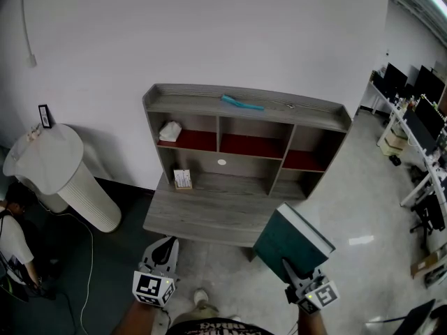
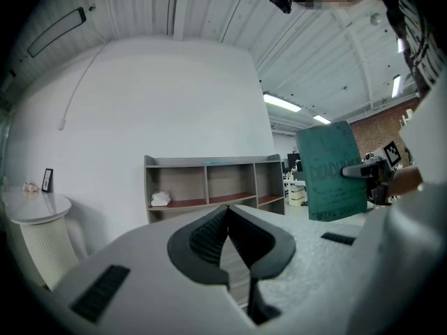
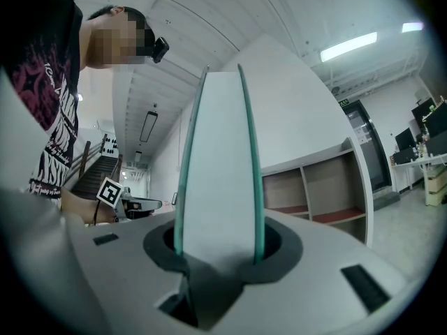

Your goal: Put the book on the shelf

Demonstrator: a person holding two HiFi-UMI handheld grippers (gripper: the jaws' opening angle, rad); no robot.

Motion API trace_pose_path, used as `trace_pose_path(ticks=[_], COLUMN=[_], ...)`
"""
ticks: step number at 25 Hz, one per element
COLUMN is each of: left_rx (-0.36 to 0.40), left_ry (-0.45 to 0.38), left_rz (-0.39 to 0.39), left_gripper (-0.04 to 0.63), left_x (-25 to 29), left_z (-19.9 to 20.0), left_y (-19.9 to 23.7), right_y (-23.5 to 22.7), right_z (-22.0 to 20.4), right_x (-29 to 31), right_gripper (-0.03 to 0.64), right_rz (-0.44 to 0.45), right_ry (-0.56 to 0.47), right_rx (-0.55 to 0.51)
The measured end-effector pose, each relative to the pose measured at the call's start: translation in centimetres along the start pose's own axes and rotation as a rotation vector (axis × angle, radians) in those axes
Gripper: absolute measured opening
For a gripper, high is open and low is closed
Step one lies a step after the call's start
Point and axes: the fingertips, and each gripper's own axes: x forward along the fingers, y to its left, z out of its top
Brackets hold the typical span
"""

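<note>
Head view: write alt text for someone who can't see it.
A person's right gripper holds a green book in front of a gray shelf unit against a white wall. The left gripper is shut and empty.

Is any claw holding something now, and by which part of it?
The right claw grips the teal book across its covers at the open page edge. The left claw is shut and empty.

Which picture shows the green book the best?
The left gripper view: the book turns its cover toward that camera. The head view shows it tilted, held by the right gripper. The right gripper view shows only its page edge between the jaws.
</note>
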Motion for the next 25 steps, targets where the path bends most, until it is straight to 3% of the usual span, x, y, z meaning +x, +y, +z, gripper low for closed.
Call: trace_pose_path(ticks=[4, 9, 25], left_rx=[0.001, 0.001, -0.007], left_ry=[0.002, 0.003, 0.018], left_rz=[-0.001, -0.005, -0.054], left_gripper=[0.006, 0.006, 0.006], left_x=[0.9, 2.3, 7.7], left_z=[-0.1, -0.1, -0.6], left_y=[0.9, 2.1, 5.3], right_y=[-0.5, -0.2, -2.9], right_z=[-0.8, 1.1, -0.7], right_x=[1.0, 3.7, 8.3], right_gripper=[0.160, 0.160, 0.160], right_rz=[-0.001, -0.004, -0.022], right_ry=[0.019, -0.017, 0.051], right_rx=[-0.018, 0.037, -0.035])
